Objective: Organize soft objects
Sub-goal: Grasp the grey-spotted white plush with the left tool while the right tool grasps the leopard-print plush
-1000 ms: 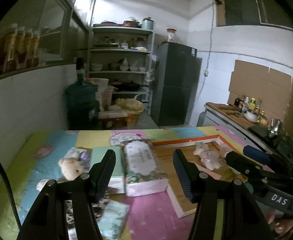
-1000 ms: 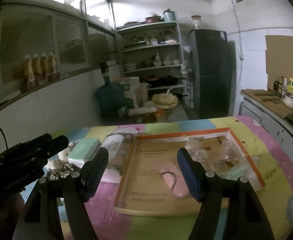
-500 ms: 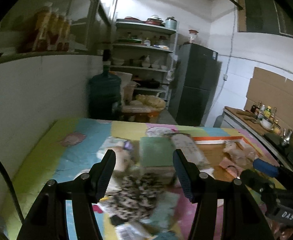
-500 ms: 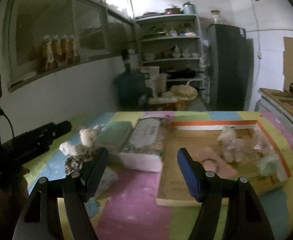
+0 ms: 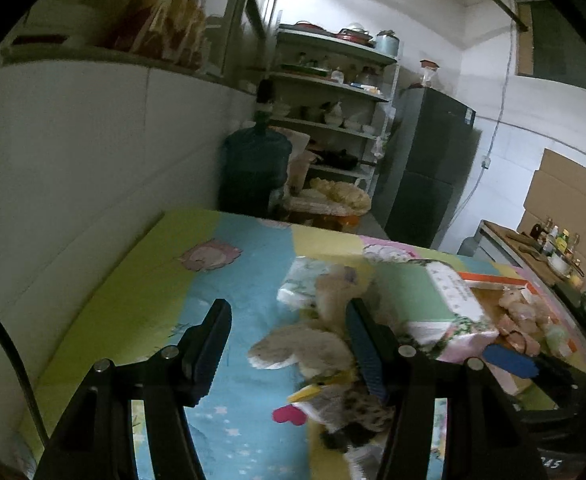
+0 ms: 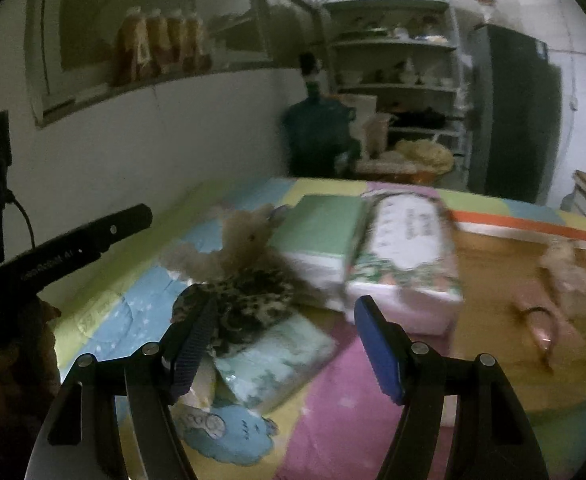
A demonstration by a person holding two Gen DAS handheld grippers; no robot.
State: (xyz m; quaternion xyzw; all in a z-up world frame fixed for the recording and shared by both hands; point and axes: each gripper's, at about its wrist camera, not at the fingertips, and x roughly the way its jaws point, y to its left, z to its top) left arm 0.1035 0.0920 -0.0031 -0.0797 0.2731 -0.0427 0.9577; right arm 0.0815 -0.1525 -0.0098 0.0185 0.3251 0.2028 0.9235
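Note:
A pile of soft things lies on the colourful mat. It holds a beige teddy bear, a leopard-print cloth, a pale plush, a small blue-green tissue pack, a green pack and a floral pack. My right gripper is open, low over the blue-green pack, with the leopard cloth by its left finger. My left gripper is open over the mat, and the pale plush shows between its fingers. A wooden tray with an orange rim holds another small plush.
A white wall runs along the mat's left edge. Beyond the far edge stand a water bottle, shelves of dishes and a dark fridge. A counter with bottles is at the right. Bare blue and green mat lies left of the pile.
Both views have swung left and dropped closer to the mat. The pile of soft things now fills the middle and the tray has slid to the right. Both sets of jaws stayed equally wide.

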